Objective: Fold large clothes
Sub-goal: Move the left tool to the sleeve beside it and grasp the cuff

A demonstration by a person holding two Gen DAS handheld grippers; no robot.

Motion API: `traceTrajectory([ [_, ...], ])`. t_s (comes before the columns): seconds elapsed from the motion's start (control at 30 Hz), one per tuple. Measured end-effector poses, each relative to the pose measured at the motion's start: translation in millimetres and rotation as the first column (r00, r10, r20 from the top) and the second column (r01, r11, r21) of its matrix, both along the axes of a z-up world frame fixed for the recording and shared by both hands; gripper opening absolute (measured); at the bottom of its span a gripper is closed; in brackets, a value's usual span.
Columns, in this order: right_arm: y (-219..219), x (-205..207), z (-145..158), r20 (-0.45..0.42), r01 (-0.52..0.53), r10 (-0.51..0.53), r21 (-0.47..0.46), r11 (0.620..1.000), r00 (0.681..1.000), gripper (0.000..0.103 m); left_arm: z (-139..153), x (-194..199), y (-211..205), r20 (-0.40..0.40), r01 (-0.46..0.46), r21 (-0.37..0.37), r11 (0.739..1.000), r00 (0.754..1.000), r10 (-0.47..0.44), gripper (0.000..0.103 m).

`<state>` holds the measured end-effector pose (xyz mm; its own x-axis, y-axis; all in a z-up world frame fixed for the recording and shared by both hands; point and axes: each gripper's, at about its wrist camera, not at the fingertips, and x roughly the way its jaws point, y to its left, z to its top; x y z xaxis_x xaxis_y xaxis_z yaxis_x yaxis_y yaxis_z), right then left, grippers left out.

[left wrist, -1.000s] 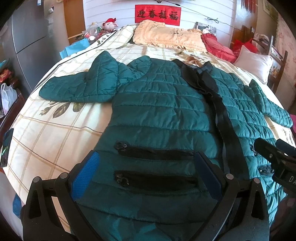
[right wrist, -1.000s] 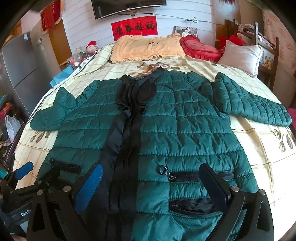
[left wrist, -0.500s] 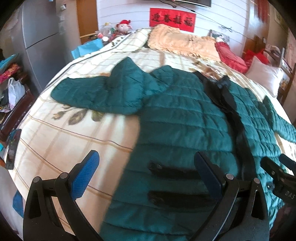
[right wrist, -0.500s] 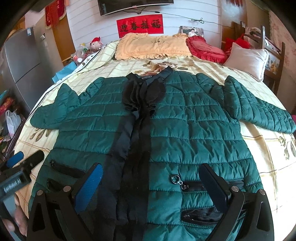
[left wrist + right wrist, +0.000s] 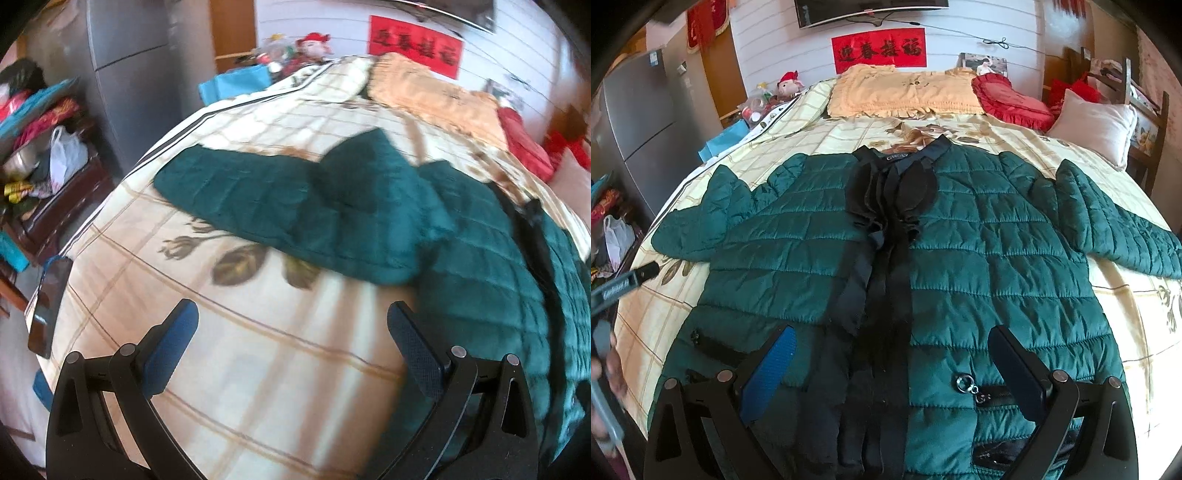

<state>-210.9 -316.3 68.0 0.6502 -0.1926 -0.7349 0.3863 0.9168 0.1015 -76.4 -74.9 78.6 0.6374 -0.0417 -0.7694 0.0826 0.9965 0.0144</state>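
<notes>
We see the green coat (image 5: pixel 960 258) spread flat on the bed (image 5: pixel 1126 314) so it can be folded, and both our left gripper (image 5: pixel 291 339) and right gripper (image 5: pixel 890 362) are wide apart (holding nothing), ready to grab.

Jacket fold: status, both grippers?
Left gripper open, over bare bedspread. Right gripper open, above jacket hem. Jacket flat, unfolded, sleeves out. Nothing blocking.

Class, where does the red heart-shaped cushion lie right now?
In the right wrist view, the red heart-shaped cushion lies at the bed's head, right of the yellow pillow and left of the white pillow.
</notes>
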Motion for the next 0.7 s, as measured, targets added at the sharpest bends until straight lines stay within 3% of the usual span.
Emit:
traceTrajectory([
  [0.27, -0.7, 3.3, -1.1, -0.009, 0.001, -0.001, 0.01, 1.0, 1.0, 0.103, -16.6, 84.4, 72.0, -0.066, -0.171, -0.102, 0.98, 0.984, 0.165, 0.102],
  [0.47, 2.0, 7.3, -3.0, -0.033, 0.0, 0.001, 0.021, 1.0, 0.999, 0.103, -36.5, 143.7, 113.0, -0.126, -0.309, -0.131, 0.942, 0.948, 0.293, 0.102],
  [0.7, 3.6, 12.5, -4.0, -0.059, -0.013, 0.014, 0.006, 1.0, 0.998, 0.103, -52.7, 180.8, 138.7, -0.146, -0.384, -0.141, 0.912, 0.92, 0.365, 0.102],
])
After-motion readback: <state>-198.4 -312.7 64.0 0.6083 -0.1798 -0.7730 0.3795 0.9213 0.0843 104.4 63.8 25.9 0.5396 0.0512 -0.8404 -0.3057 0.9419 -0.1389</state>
